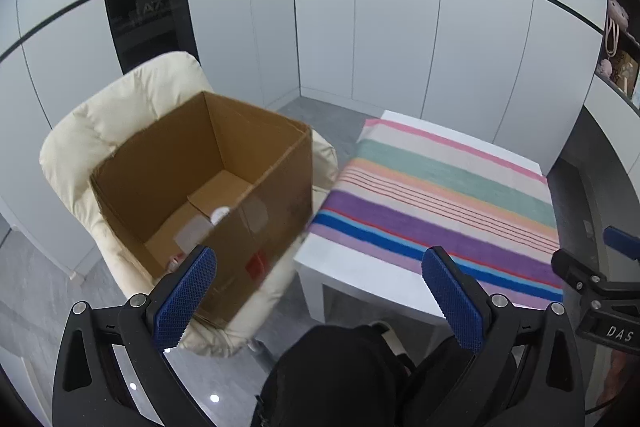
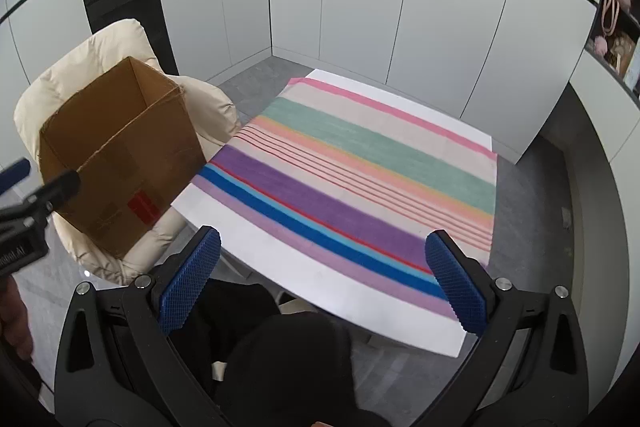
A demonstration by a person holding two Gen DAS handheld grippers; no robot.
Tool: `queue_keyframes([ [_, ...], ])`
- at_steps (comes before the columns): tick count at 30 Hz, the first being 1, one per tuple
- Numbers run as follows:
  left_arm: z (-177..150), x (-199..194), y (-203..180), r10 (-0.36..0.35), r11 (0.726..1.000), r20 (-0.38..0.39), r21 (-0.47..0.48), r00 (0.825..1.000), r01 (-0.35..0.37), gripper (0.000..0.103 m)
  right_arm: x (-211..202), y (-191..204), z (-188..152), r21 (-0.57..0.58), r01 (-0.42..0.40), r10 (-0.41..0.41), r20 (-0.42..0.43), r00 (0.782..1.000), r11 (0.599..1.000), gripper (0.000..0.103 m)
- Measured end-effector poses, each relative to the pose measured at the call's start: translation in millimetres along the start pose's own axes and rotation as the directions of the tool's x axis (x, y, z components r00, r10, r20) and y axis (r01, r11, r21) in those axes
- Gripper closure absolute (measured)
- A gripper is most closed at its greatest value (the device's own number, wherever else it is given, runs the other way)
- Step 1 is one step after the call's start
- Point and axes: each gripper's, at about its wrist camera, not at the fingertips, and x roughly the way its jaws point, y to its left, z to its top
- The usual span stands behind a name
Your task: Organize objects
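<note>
Both grippers hang in the air with their blue-padded fingers spread wide and nothing between them: the left gripper over the gap between chair and table, the right gripper over the near edge of the white table. A striped cloth lies flat across most of the tabletop, its bands running pink, green, orange, purple and blue, with bare white showing along the near side. Beside the table, to the left, an open cardboard box sits tilted on the seat of a cream padded chair. Only the left wrist view looks down into the box: on its floor are folded flaps, a strip of clear tape and a small white round item, with another small object near the front corner too blurred to identify. The right wrist view sees only the box's outer walls, one bearing a red label, and catches the other gripper at its left edge. The person's dark-clothed knees fill the bottom of both views. A shelf with pinkish items is at the far right
</note>
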Motion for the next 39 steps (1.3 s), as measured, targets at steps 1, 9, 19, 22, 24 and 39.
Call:
queue_keyframes([
  [1, -1, 1, -3, -0.016, 1.0, 0.002, 0.002, 1.0, 0.016, 0.0, 0, 1, -1, 0.007, -0.003, 0.003, -0.007, 1.0, 1.0, 0.0],
  [9, 0, 11, -26, -0.02, 0.999, -0.004, 0.045, 1.0, 0.02, 0.0, 4, -4, -1, 0.031, 0.007, -0.007, -0.004, 1.0, 0.999, 0.0],
  [19, -2, 14, -39, -0.046, 0.997, -0.015, 0.053, 0.999, 0.046, 0.0, 8, -19, -1, 0.056, 0.008, -0.007, -0.016, 1.0, 0.998, 0.0],
  [22, -2, 16, -42, -0.047, 0.997, -0.019, 0.06, 0.999, 0.048, 0.0, 9, -21, -2, 0.057, 0.011, -0.01, -0.018, 1.0, 0.998, 0.0],
  [24, -2, 17, -44, -0.038, 0.997, -0.016, 0.064, 0.999, 0.039, 0.0, 10, -23, -1, 0.063, 0.009, -0.008, -0.022, 1.0, 0.998, 0.0],
  [39, -4, 19, -47, -0.045, 0.997, -0.026, 0.066, 0.999, 0.047, 0.0, 12, -27, -3, 0.063, 0.007, -0.005, -0.03, 1.0, 0.998, 0.0],
])
